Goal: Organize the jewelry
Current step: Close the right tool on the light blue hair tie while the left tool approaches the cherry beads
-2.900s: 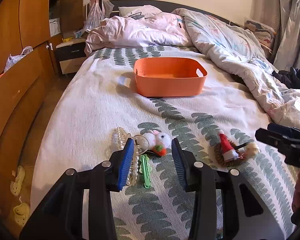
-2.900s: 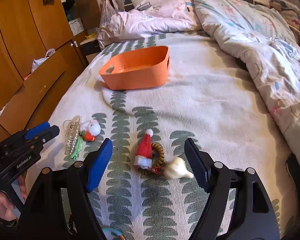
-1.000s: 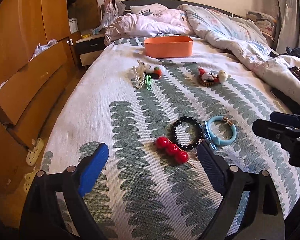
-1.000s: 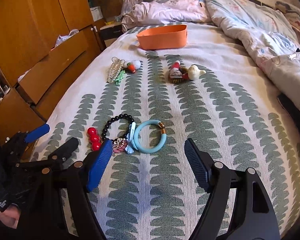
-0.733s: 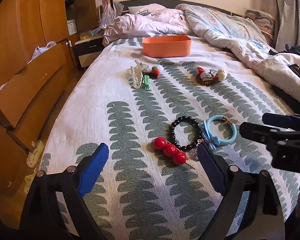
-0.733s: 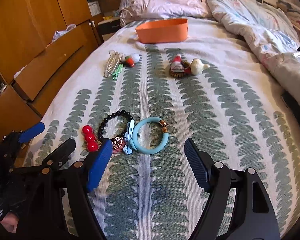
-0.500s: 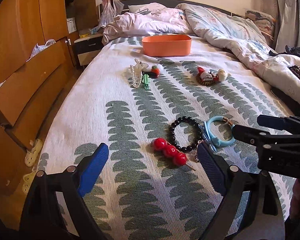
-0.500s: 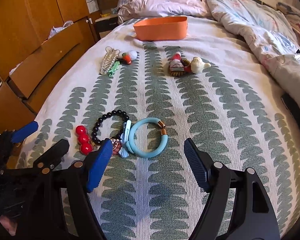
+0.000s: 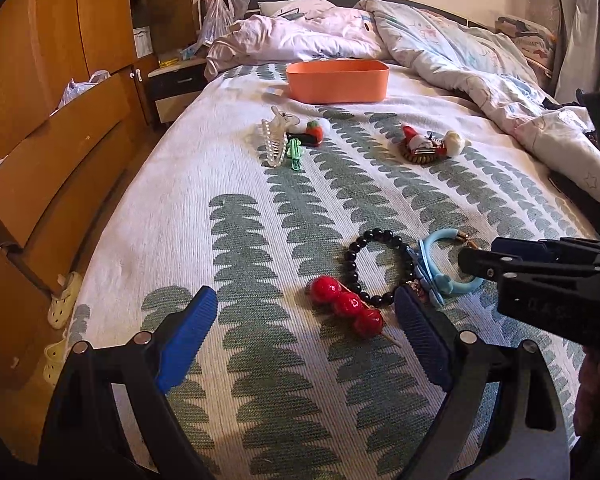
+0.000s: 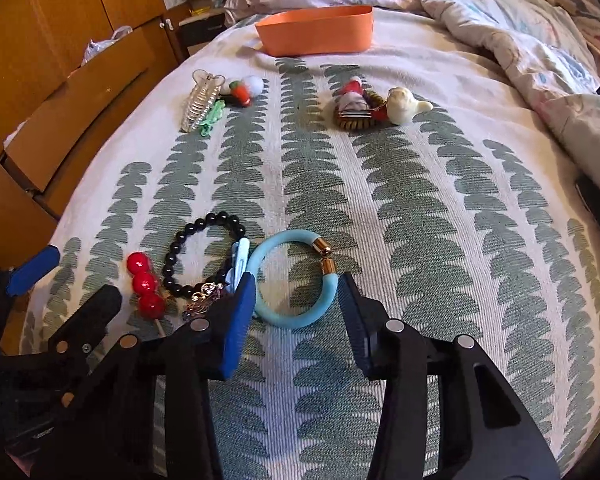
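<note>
Right hand-held gripper (image 10: 298, 312) has narrowed, now straddling light-blue rubber bangle (image 10: 296, 280) | gap remains, not pinching | left hand-held gripper (image 9: 304, 340) spread wide, near red bead stick (image 9: 346, 306) on bed (image 9: 220, 184)

Bright warm daylight, soft shadows under the red beads (image 9: 346, 306), sharp focus mid-frame, strong fisheye bending and dark vignette at corners.

Two bracelets (image 10: 204, 254) (black, blue (image 10: 296, 280)), one orange basket (image 10: 315, 30), three red beads (image 10: 144, 280).
</note>
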Demonstrator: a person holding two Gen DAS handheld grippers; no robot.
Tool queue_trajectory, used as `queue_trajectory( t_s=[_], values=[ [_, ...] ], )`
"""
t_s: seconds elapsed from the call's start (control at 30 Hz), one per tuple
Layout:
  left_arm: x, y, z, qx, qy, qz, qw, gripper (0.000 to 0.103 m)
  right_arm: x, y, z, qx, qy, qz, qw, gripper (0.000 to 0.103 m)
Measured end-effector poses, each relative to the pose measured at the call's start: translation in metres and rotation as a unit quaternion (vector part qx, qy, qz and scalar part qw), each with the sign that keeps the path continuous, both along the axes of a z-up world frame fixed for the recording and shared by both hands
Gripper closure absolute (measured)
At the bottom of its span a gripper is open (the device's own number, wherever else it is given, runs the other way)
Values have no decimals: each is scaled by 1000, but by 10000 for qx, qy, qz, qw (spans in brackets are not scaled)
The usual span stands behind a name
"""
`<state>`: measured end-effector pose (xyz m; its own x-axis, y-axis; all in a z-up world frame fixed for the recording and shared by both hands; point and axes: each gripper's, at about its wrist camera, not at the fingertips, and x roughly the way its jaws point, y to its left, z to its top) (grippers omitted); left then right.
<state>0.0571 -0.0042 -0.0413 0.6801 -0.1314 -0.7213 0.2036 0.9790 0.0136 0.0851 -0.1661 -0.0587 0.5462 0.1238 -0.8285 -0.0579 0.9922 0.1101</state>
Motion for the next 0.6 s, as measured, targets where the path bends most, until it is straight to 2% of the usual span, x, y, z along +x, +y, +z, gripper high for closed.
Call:
queue_trajectory(
  t_s=[0.6],
  values=[
    [11, -3, -8, 79, 77, 2, 9999, 14, 10, 4, -15, -166, 196, -41, 9997, 58]
  ],
)
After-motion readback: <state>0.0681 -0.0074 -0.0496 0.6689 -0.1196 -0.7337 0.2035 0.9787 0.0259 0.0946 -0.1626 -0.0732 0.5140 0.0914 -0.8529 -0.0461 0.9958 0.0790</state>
